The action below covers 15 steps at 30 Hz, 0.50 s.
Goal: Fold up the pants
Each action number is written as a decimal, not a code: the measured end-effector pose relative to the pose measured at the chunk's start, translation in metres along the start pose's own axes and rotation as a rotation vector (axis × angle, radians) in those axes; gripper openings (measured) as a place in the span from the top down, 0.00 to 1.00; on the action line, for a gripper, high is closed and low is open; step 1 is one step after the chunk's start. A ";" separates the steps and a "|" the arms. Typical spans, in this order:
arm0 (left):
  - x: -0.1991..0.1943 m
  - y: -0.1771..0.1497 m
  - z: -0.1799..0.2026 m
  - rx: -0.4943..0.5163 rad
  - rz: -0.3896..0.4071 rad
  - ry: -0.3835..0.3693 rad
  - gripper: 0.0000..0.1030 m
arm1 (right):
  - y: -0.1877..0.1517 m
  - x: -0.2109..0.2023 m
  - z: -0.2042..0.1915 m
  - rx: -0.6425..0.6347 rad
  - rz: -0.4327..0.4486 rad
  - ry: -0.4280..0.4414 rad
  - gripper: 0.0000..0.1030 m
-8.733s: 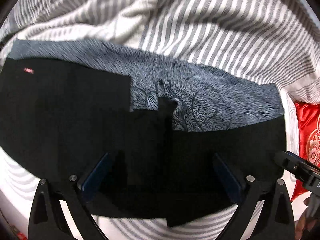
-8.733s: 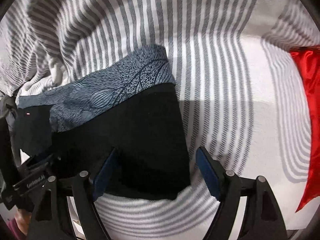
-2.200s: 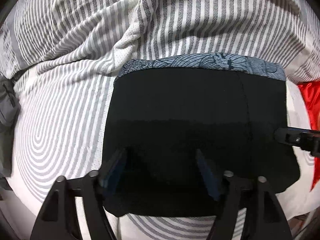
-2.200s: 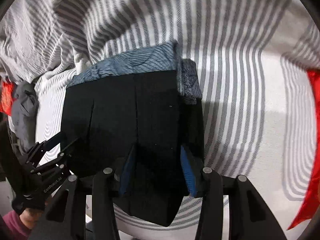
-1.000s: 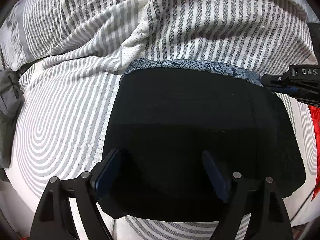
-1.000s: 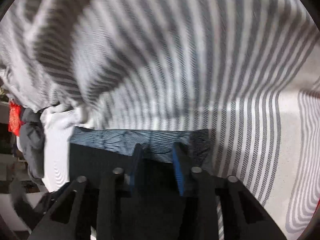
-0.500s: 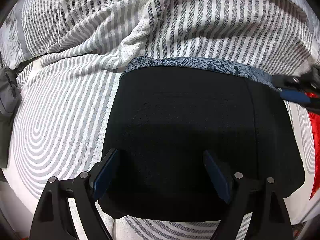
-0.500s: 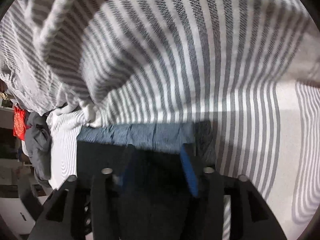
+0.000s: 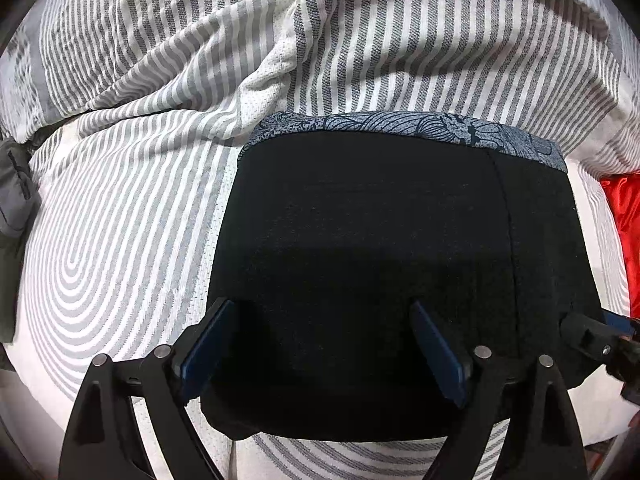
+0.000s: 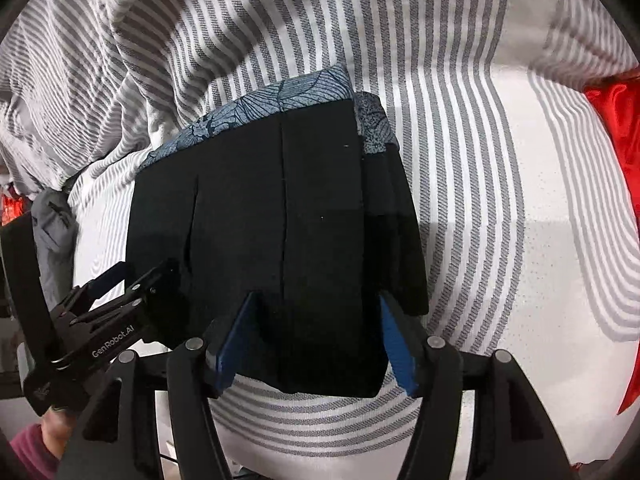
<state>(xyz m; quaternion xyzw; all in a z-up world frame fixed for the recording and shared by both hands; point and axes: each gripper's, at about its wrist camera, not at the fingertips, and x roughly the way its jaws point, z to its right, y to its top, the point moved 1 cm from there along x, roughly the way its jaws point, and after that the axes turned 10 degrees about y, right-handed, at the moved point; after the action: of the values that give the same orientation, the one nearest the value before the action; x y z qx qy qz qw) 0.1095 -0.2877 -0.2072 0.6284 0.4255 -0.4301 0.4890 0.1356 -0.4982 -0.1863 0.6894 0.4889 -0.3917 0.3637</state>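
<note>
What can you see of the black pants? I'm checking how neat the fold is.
The black pants lie flat on the striped bedsheet, folded into a compact, roughly rectangular stack. Fabric looks matte and dark, with vertical seam lines. A blue-grey leaf-print cloth peeks out along the far edge and right corner, either lining or a separate piece. Layers at the right edge sit slightly offset. Neither gripper is closed on them.

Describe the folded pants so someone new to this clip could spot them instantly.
Look at the grey-and-white striped bedsheet filling the view. At its middle lies a compact folded rectangle, the pants. It is the only black item, edged along its far side by a blue leaf-print band.
</note>
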 end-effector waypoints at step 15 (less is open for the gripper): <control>0.004 -0.005 -0.005 0.012 0.007 -0.027 0.12 | 0.001 0.022 -0.017 -0.034 0.011 -0.025 0.13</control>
<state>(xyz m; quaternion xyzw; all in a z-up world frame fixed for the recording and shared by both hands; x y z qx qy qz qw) 0.1068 -0.2812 -0.2111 0.6268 0.4141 -0.4395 0.4925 0.1450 -0.4745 -0.1987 0.6808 0.4870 -0.3900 0.3837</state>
